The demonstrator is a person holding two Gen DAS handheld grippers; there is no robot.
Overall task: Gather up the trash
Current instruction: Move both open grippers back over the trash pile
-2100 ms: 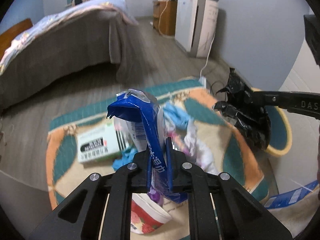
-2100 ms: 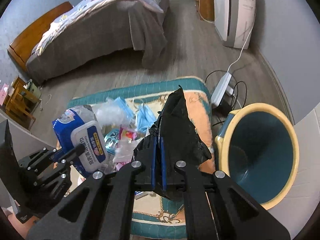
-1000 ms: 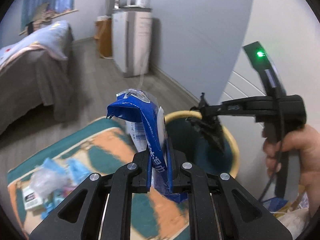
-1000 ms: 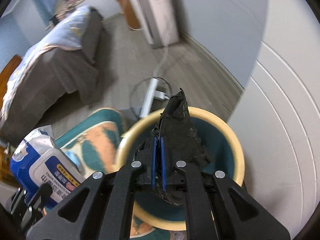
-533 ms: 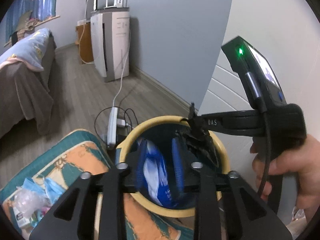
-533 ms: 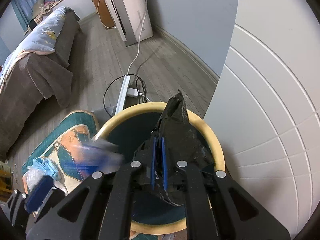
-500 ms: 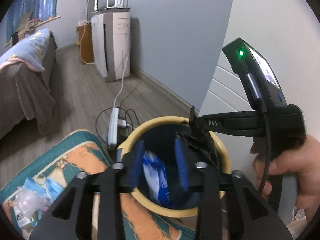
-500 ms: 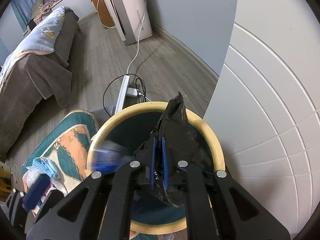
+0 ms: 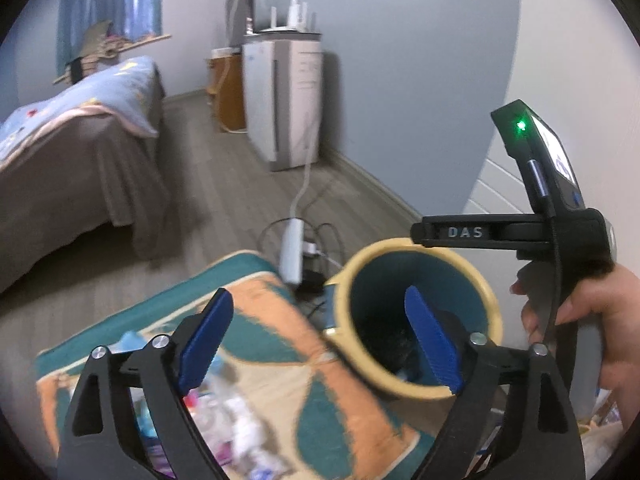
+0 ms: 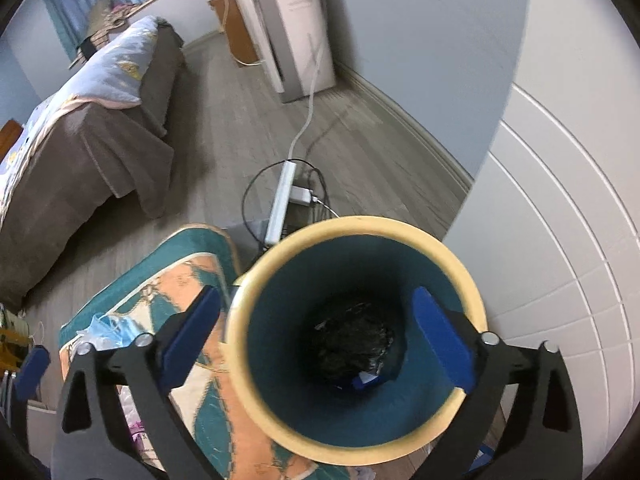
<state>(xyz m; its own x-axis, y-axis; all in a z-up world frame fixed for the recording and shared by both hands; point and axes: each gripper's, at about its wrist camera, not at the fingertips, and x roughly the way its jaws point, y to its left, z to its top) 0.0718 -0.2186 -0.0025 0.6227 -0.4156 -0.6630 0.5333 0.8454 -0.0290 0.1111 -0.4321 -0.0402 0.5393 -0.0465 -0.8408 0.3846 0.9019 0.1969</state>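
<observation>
1. The rug [image 9: 280, 332] is lying across the wooden floor with the bin [image 10: 256, 276] standing just beside its corner, close to the white panelled wall. A bed, an air purifier and a power strip are sitting further off.

2. The bin is holding what has been collected: a crumpled black bag [image 10: 352, 340] is resting at the bottom with a corner of a blue wrapper [image 10: 366, 380] showing beneath it.

3. The remaining trash [image 9: 236, 412] (blurred, mixed wrappers and tissue) is lying on the rug, low and to the left of the bin in both views.

4. The right gripper [image 10: 316, 332] is pointing steeply down into the bin mouth, its jaws spreading wide with nothing between the pads.

5. The left gripper [image 9: 320, 340] is likewise spreading its jaws and carrying nothing; it is sitting over the rug's edge.

6. Judgement: the next pickup is lying back and to the left, away from the bin. The left gripper appears nearer to that pile. The pile is showing no clear long axis.

7. The left wrist view is showing the person's hand [image 9: 592, 320] on the right tool's handle; the right wrist view alone is showing the bin's contents clearly.
</observation>
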